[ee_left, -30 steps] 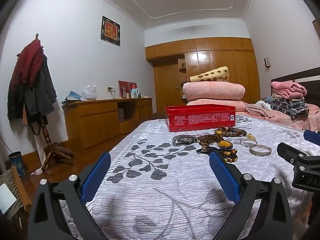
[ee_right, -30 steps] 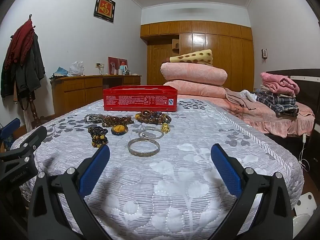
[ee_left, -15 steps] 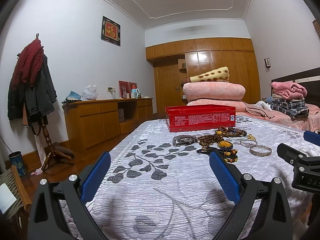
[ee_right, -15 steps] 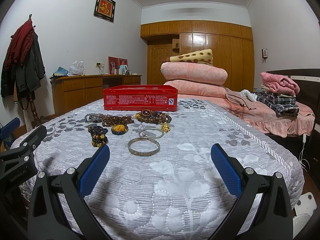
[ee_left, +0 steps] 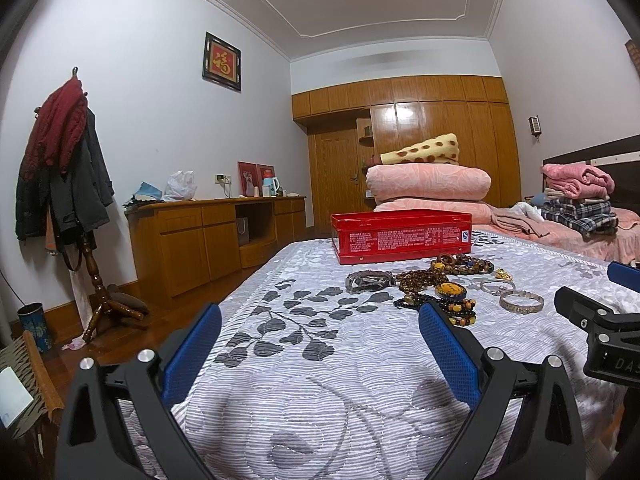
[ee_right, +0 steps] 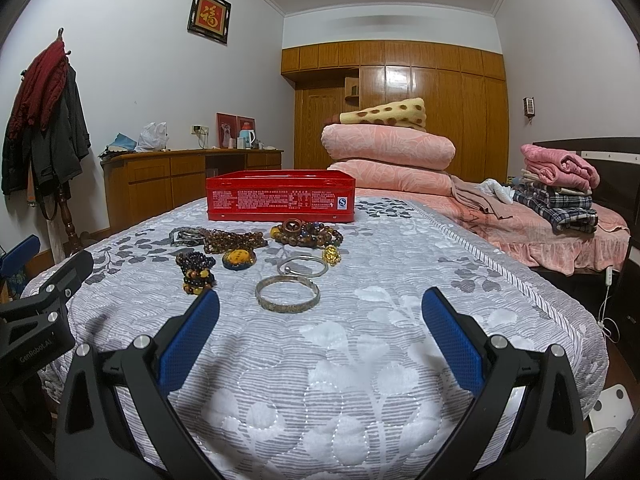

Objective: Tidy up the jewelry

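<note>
Silver, stiff and likely slippery, the bangle point(ee_right: 287, 299) on the bed point(ee_right: 380, 360) wants pinching across its rim; both tongs point(ee_right: 320, 330) point(ee_left: 318, 342) hang spread, empty.

White walls point(ee_right: 128, 64), wooden wardrobe point(ee_right: 440, 108), desk point(ee_right: 168, 176), coat stand point(ee_left: 92, 256), framed picture point(ee_right: 209, 15)

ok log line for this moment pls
phase: pre-grasp | left tongs: open, empty | right tongs: open, empty | nearest: silver bangle on bedspread | red tin: behind jewelry

Left gripper point(ee_left: 320, 354) jaws wide apart, empty; right gripper point(ee_right: 320, 340) likewise, level, side by side.
</note>
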The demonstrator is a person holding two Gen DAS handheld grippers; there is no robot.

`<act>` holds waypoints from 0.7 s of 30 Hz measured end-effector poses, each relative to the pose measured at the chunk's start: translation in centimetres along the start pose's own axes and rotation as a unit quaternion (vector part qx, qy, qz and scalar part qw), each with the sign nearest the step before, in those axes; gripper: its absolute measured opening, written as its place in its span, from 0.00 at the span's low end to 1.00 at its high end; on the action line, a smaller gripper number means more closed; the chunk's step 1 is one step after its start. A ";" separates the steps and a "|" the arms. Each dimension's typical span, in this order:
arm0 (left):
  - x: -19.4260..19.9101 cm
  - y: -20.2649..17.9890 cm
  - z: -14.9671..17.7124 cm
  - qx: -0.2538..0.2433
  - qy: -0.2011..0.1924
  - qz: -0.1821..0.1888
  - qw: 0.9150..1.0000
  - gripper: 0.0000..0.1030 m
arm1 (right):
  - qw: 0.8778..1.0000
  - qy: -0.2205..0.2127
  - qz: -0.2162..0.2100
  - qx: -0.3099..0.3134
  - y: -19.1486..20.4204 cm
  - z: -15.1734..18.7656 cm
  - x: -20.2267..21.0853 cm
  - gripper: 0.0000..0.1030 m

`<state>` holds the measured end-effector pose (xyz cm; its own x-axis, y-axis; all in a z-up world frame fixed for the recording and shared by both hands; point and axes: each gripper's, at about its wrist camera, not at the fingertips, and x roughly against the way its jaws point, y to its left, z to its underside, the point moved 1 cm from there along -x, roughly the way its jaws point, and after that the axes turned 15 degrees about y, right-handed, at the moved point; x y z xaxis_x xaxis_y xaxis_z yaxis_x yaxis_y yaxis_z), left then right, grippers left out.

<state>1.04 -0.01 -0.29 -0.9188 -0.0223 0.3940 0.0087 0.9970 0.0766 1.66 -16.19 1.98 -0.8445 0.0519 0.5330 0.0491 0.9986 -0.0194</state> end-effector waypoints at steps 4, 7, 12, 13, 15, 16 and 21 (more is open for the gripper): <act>0.0 0.0 0.0 0.000 0.000 0.001 1.000 0.94 | 1.000 0.000 0.000 0.000 0.0 0.0 0.0 0.95; 0.0 0.0 0.0 0.000 0.000 0.000 1.000 0.94 | 1.000 0.000 0.000 0.000 0.0 0.0 0.0 0.95; 0.0 0.0 0.0 0.001 -0.001 0.000 1.000 0.94 | 1.000 0.000 0.000 0.000 0.0 0.0 0.0 0.95; 0.0 0.1 -0.1 0.001 -0.001 0.000 1.000 0.94 | 1.000 0.000 0.000 0.000 0.0 0.0 0.0 0.95; 0.0 0.2 -0.2 0.001 -0.001 0.000 1.000 0.94 | 1.000 0.000 0.000 0.000 0.0 0.0 0.0 0.95; 0.0 0.2 -0.2 0.001 -0.001 0.000 1.000 0.94 | 1.000 0.001 0.000 0.000 0.0 0.0 0.0 0.95; 0.0 0.2 -0.2 0.001 -0.001 0.000 1.000 0.94 | 1.000 0.000 0.000 0.000 0.0 0.0 0.0 0.95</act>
<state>1.16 0.19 -0.09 -0.9195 -0.0226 0.3924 0.0076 0.9971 0.0751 1.71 -16.20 1.97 -0.8441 0.0517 0.5337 0.0490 0.9986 -0.0192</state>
